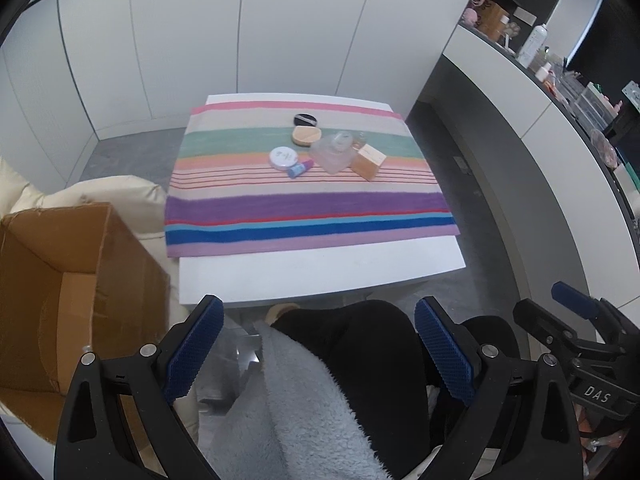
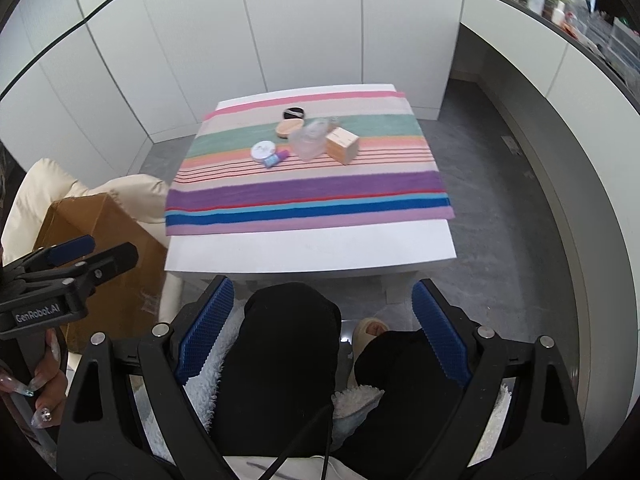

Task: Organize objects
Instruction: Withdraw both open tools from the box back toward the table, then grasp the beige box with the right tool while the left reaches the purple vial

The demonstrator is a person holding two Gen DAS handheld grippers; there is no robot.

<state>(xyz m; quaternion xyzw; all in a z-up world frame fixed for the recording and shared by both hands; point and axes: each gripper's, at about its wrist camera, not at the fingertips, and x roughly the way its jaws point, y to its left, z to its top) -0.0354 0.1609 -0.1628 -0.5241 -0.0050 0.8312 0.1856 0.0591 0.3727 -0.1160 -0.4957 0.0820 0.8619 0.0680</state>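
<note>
Both jaws stand wide apart and empty: you hold the left gripper (image 1: 316, 356) and the right gripper (image 2: 322, 334) low over your lap, well short of the white table (image 1: 320, 270), so neither can reach anything yet. The things to sort sit in a loose cluster on the far half of the striped cloth (image 1: 304, 204), apart from both grippers: a black compact (image 1: 305, 120) farthest, a tan round compact (image 1: 307, 135) just nearer, a white round tin (image 1: 283, 158) with a small blue-and-pink tube (image 1: 300, 169) touching its near right edge, a clear glass bottle (image 1: 333, 155) in the middle, and a tan carton (image 1: 368, 163) just right of it. An open cardboard box (image 1: 60, 280) waits beside the table's near left corner, likely where the items are meant to go. Judging by this, sorting has not begun.
</note>
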